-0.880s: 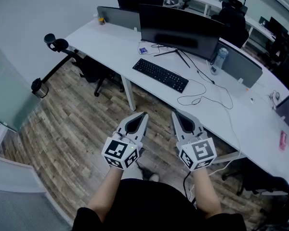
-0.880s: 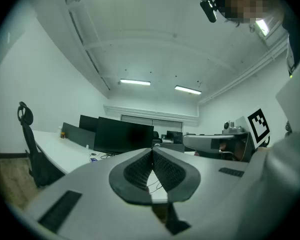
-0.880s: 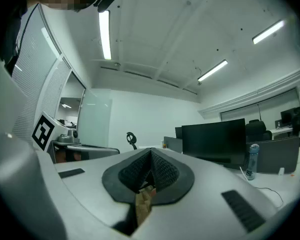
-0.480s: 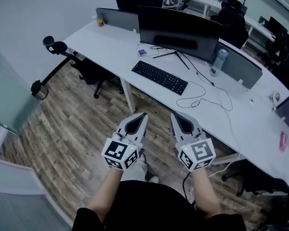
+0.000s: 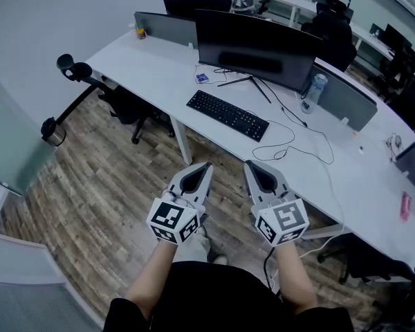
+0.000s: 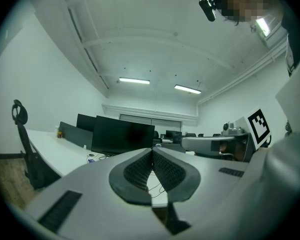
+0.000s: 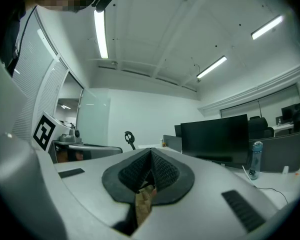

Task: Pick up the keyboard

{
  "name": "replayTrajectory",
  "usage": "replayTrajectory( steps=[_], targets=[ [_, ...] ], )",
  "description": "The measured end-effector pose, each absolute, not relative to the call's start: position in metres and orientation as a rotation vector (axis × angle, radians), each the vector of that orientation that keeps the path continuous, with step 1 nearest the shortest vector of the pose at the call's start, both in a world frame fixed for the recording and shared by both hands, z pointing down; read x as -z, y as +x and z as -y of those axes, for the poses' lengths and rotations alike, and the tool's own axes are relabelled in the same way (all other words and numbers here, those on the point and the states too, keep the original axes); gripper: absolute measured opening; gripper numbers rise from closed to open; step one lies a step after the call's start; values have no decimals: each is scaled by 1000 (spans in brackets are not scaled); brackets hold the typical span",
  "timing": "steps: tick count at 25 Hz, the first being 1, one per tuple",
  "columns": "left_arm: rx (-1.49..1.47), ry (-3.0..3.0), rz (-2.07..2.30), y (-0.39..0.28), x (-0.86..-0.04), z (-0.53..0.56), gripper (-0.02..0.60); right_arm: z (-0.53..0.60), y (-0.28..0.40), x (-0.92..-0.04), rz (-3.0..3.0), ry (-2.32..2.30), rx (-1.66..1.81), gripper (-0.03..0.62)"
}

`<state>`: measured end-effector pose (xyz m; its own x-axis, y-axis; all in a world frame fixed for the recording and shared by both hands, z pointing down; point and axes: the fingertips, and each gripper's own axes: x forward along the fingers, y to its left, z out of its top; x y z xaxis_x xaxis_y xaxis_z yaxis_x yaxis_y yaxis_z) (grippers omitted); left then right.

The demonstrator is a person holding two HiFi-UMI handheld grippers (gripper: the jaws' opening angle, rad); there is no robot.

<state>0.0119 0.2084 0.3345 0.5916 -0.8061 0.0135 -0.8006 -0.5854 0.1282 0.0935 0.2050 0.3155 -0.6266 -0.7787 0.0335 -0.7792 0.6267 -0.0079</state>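
Currently both grippers are held level, side by side, over the wood floor [image 5: 104, 185], short of the desk's front edge. L gripper [image 5: 206, 166]: jaws pressed together, nothing btwn pads. R gripper [image 5: 249, 164]: same, jaws together, empty. The black keyboard [image 5: 227, 115] lies flat on the white desk [image 5: 152, 64], near the front edge and just in front of the monitor [image 5: 254, 47] stand. It is well apart from both grippers, untouched, approx. ahead of them. A thin cable [image 5: 290, 133] loops on the desktop to the right of the keyboard. A bottle [image 5: 315, 88] stands upright by the monitor's right end. Person's forearms show at frame bottom.
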Motion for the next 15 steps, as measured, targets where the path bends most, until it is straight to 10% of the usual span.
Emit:
replayTrajectory(
  steps=[15],
  targets=[
    [120,2664,1388,-8,-333,-144,8,-149,75,-321,2772,1334,-12,5]
  ],
)
